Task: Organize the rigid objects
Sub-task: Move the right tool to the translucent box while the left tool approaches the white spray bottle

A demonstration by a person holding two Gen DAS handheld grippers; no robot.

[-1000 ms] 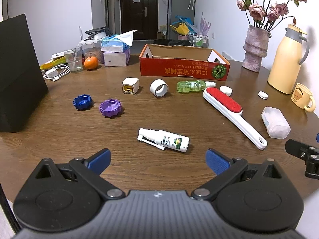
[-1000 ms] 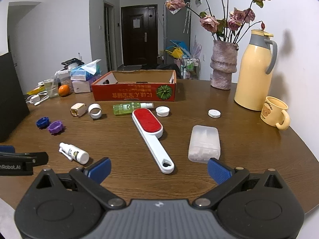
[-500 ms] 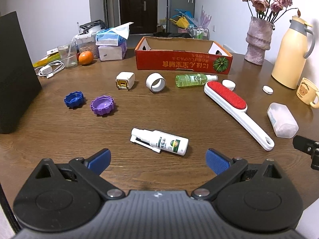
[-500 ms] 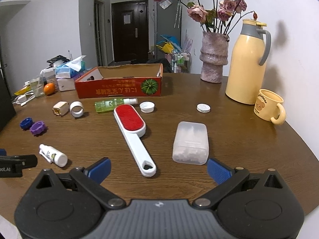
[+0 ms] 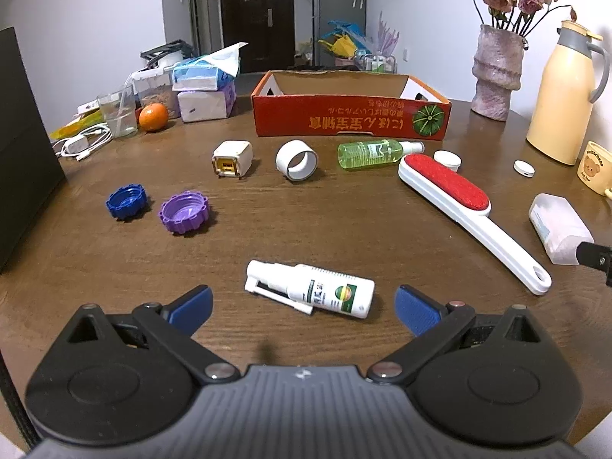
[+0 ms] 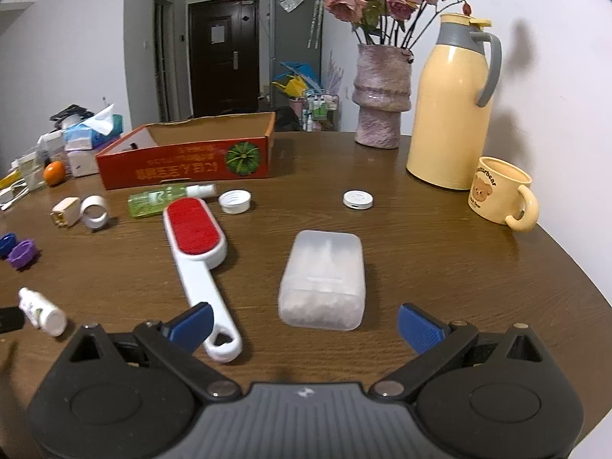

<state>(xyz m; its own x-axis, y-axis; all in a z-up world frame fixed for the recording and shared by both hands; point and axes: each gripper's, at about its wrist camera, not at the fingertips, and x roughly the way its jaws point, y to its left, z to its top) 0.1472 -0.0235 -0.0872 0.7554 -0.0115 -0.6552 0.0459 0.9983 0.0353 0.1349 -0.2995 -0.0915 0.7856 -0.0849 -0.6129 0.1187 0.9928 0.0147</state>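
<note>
Brown wooden round table (image 5: 344,229): nothing visibly sorted yet; red cardboard box (image 5: 350,120) at the far edge shows no contents. Loose items: two spray bottles, white (image 5: 311,288) and green (image 5: 376,149); two ridged caps, blue (image 5: 126,202) and purple (image 5: 184,212); one red-faced lint brush (image 6: 197,258); one frosted plastic case (image 6: 323,279). Left gripper (image 5: 304,304) and right gripper (image 6: 306,323) both spread wide, empty.

Brown wooden table (image 5: 344,229) carries red cardboard box (image 5: 350,114), lint brush (image 5: 459,202), possibly caps.
</note>
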